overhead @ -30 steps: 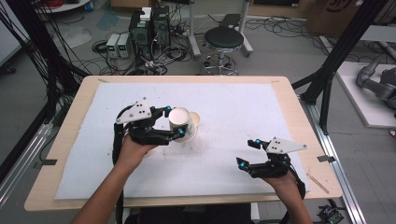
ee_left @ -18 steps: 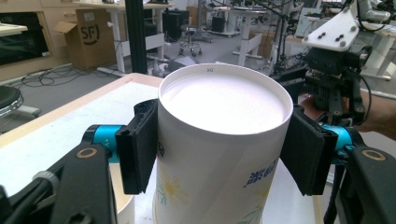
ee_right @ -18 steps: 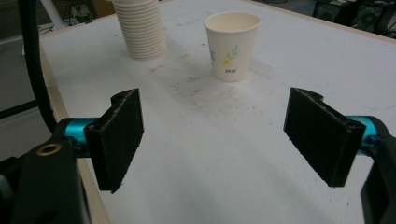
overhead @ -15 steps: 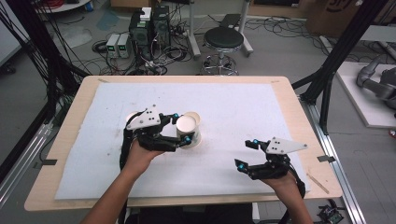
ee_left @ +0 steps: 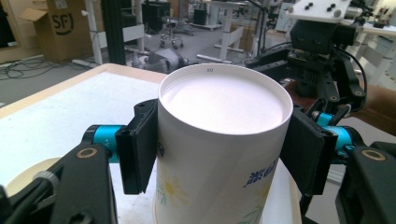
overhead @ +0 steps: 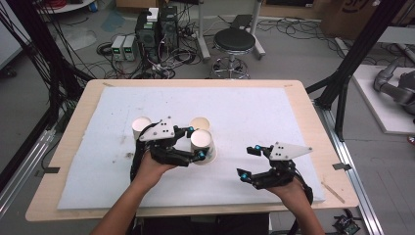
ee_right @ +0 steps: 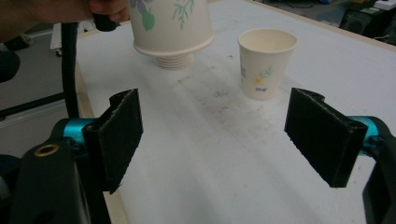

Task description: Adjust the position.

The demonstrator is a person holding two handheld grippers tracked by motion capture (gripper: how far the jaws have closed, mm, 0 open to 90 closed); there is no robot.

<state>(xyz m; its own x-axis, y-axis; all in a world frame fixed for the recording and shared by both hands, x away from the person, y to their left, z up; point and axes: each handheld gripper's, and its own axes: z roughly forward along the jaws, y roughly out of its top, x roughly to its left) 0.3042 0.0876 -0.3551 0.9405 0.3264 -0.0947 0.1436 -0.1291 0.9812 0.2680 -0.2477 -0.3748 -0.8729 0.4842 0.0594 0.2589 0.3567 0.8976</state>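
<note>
My left gripper [overhead: 195, 143] is shut on an upside-down paper cup [overhead: 202, 141] with a flower print, near the middle of the white mat. In the left gripper view both pads [ee_left: 140, 144] press the cup's [ee_left: 219, 140] sides, with its base facing up. In the right gripper view, rims of several nested cups [ee_right: 173, 60] show under the held cup's [ee_right: 170, 23] mouth, close to the mat. My right gripper [overhead: 246, 162] stands open at the front right with nothing between its jaws [ee_right: 224, 140].
Two upright paper cups stand behind the left gripper, one [overhead: 141, 125] to its left and one [overhead: 199, 122] just behind the held cup, seen too as the printed cup [ee_right: 267, 63]. The white mat [overhead: 293, 117] covers a wooden table [overhead: 313, 105]. A stool [overhead: 234, 41] stands beyond.
My left gripper has carried the cup to the right and nearer the front, turning it base up. Two upright cups behind it have come into sight. The right gripper barely shifted.
</note>
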